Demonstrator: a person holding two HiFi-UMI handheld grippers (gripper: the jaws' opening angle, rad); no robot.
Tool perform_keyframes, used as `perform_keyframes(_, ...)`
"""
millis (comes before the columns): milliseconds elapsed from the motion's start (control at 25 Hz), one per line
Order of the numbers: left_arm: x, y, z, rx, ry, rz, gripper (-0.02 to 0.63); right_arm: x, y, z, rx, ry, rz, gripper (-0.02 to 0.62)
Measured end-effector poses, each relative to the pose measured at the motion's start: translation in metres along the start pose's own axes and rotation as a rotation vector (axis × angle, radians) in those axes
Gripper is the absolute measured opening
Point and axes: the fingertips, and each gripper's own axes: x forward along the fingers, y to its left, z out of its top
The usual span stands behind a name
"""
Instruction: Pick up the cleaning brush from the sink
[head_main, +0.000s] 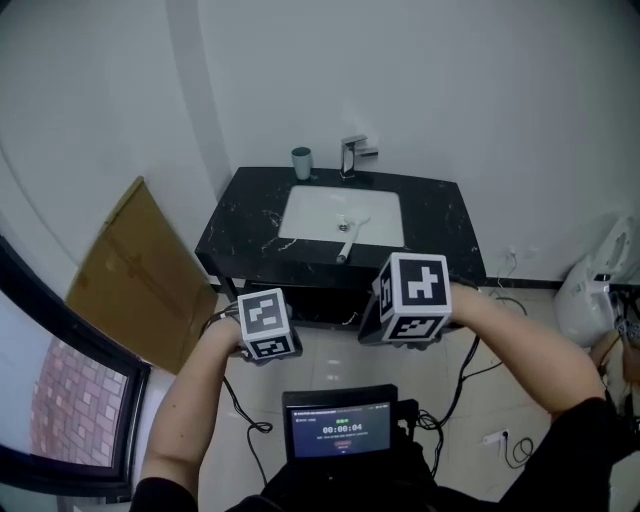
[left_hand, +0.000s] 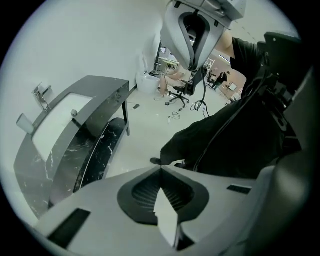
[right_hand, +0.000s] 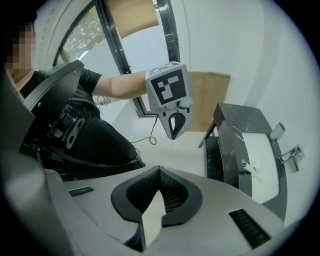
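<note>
Nearest the person, well short of the sink (head_main: 300, 215), a small dark screen (head_main: 340, 428) sits at chest height, its display lit.

Just beyond it 2 grippers are held side by side, both angled steeply down, short of the sink and apart from it. The left gripper (left_hand: 161, 171) has its jaws closed tip to tip with nothing between them. The right gripper (right_hand: 159, 169) is the same, its jaws pressed together and empty. Each carries 1 marker cube, and the right one sits closer to the sink's front than the left.

Black cables (head_main: 470, 375) trail over the pale floor in front of the sink and to its right.

The sink is a white rectangular basin set into a black marbled counter (head_main: 440, 225). The cleaning brush (head_main: 348, 238) lies inside it, right of the basin's middle. Its white handle runs toward the front, and the end reaches the sink's front rim.

A flat sheet of cardboard (head_main: 140, 270) leans on the wall to the left of the sink. A white plastic bag (head_main: 598, 280) sits on the floor far to the sink's right.

Behind the sink's back left corner stands 1 teal cup (head_main: 301, 162). A chrome faucet (head_main: 350, 155) rises behind the basin's back edge, against the white wall.
</note>
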Motion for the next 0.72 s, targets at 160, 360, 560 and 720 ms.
perform_keyframes(160, -0.019, 0.06, 0.003, 0.023, -0.021, -0.01, 0.014, -0.01, -0.067, 0.018, -0.009, -0.008, 0.011, 0.006)
perform_keyframes(360, -0.04, 0.149, -0.003, 0.029, 0.042, -0.003, 0.014, -0.025, -0.167, 0.03, -0.011, 0.011, 0.012, 0.006)
perform_keyframes(560, -0.064, 0.236, -0.011, 0.049, 0.061, 0.0, 0.014, -0.031, -0.264, 0.055, 0.061, -0.052, 0.011, 0.006)
perform_keyframes(720, -0.077, 0.298, -0.03, 0.107, 0.064, -0.04, 0.014, -0.023, -0.334, 0.078, 0.133, -0.053, -0.02, 0.006)
